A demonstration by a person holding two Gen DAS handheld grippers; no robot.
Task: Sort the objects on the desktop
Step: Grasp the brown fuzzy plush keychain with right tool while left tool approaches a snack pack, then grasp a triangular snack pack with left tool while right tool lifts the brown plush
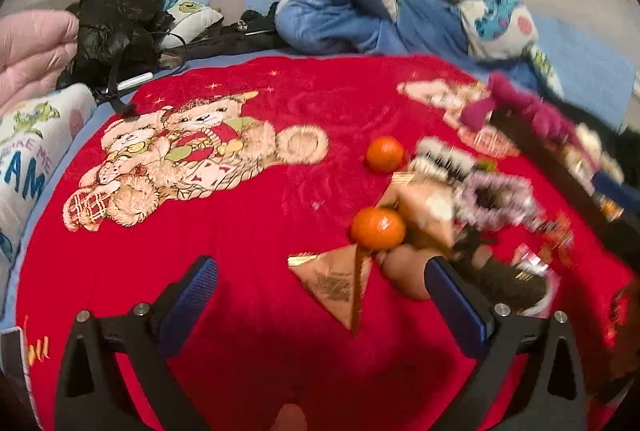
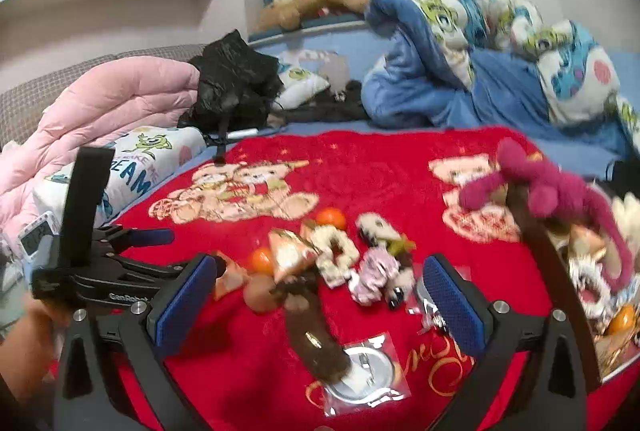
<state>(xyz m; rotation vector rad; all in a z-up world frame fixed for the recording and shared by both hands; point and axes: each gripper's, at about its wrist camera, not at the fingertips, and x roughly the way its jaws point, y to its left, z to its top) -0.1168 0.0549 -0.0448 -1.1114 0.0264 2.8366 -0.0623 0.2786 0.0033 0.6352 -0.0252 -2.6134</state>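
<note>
Small objects lie on a red teddy-bear blanket [image 1: 240, 231]. In the left wrist view my left gripper [image 1: 320, 291] is open and empty, low over the blanket; a gold triangular packet [image 1: 336, 287] lies between its fingers, with two oranges [image 1: 378, 229] [image 1: 385, 154] just beyond. In the right wrist view my right gripper [image 2: 316, 295] is open and empty above a brown furry strap [image 2: 312, 327], a bagged silver disc [image 2: 360, 371], hair scrunchies [image 2: 334, 251] and an orange [image 2: 331, 218]. The left gripper [image 2: 168, 251] shows at its left.
A box [image 2: 600, 291] at the right edge holds a magenta plush [image 2: 540, 183], scrunchies and an orange. Behind the blanket are a black plastic bag [image 2: 232, 91], a pink quilt [image 2: 100, 111], pillows and a blue patterned duvet [image 2: 480, 51].
</note>
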